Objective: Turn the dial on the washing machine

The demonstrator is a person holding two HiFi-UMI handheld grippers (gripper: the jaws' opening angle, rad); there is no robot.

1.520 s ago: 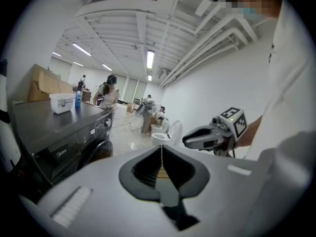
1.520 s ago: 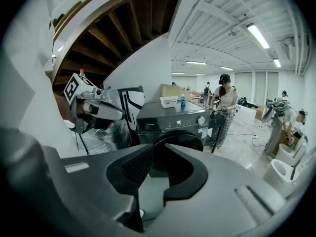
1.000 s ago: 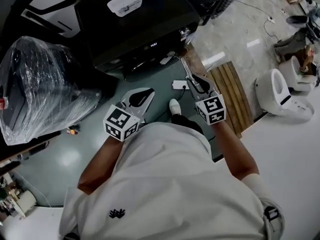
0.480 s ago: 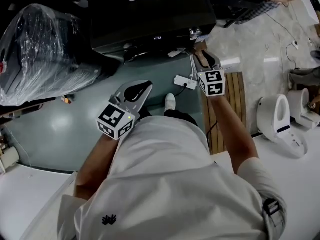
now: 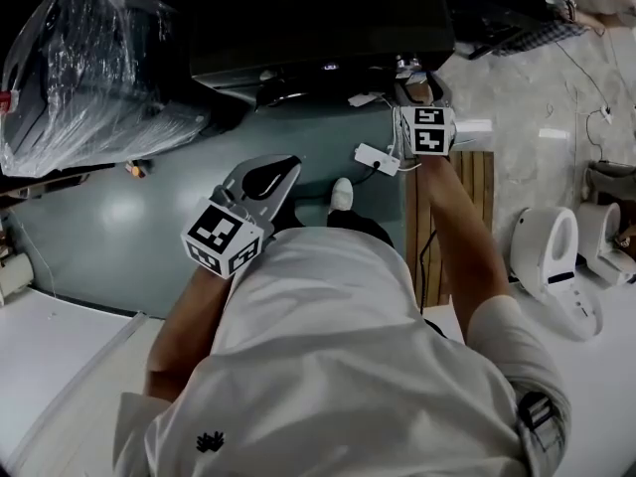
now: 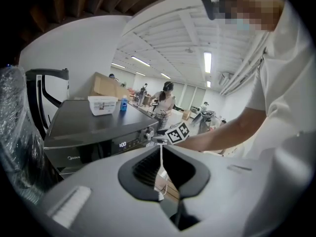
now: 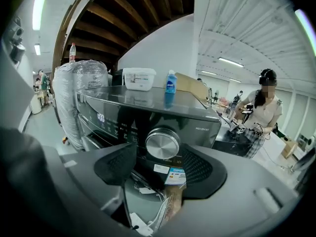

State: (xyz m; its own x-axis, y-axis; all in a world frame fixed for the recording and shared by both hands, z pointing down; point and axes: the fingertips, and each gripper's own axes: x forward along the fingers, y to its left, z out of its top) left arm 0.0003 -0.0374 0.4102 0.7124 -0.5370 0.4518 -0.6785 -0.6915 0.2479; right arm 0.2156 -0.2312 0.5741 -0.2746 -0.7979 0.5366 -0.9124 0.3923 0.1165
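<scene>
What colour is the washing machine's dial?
Silver dial, clearest in the right gripper view.

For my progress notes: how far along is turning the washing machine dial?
Done: the right hand-held gripper is lined up facing the dial. In hand: its jaws have just been opening, with the dial ahead between them, not gripped. Remaining: clamp and turn it.

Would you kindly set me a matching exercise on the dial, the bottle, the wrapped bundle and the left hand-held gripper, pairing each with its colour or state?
1 dial
2 bottle
3 wrapped bundle
4 left hand-held gripper

A shut, nothing between its jaws
B blue
C silver
D under clear plastic

Pairs: 1-C, 2-B, 3-D, 4-A
</scene>
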